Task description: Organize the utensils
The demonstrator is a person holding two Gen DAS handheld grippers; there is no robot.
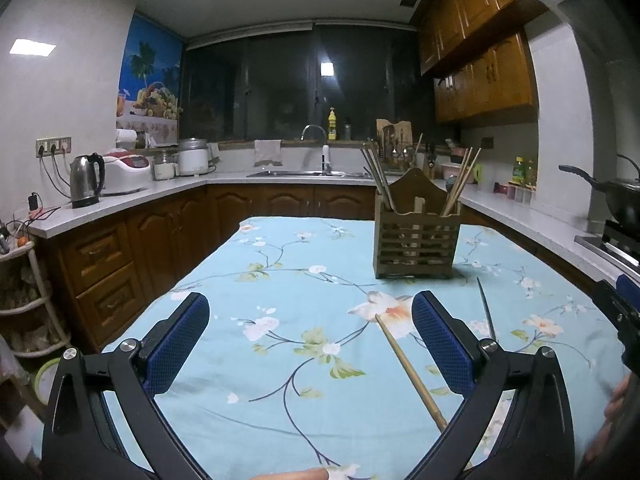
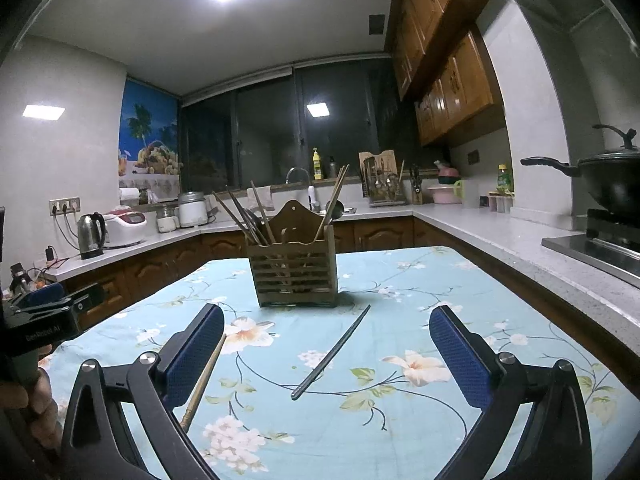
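A slatted wooden utensil holder (image 1: 416, 236) stands on the floral blue tablecloth (image 1: 280, 280), with several chopsticks upright in it; it also shows in the right wrist view (image 2: 295, 276). A light bamboo chopstick (image 1: 410, 372) lies on the cloth between my left gripper's fingers, near the right one. A dark chopstick (image 1: 486, 308) lies further right. My left gripper (image 1: 310, 344) is open and empty. My right gripper (image 2: 326, 356) is open and empty, with the dark chopstick (image 2: 332, 352) lying between its fingers. The bamboo chopstick (image 2: 202, 380) lies beside its left finger.
Kitchen counters (image 1: 168, 188) wrap around the table, with a kettle (image 1: 86, 180), rice cooker and sink. A black wok (image 2: 608, 176) sits on the stove at the right. The left gripper's body (image 2: 44, 312) shows at the left edge of the right wrist view.
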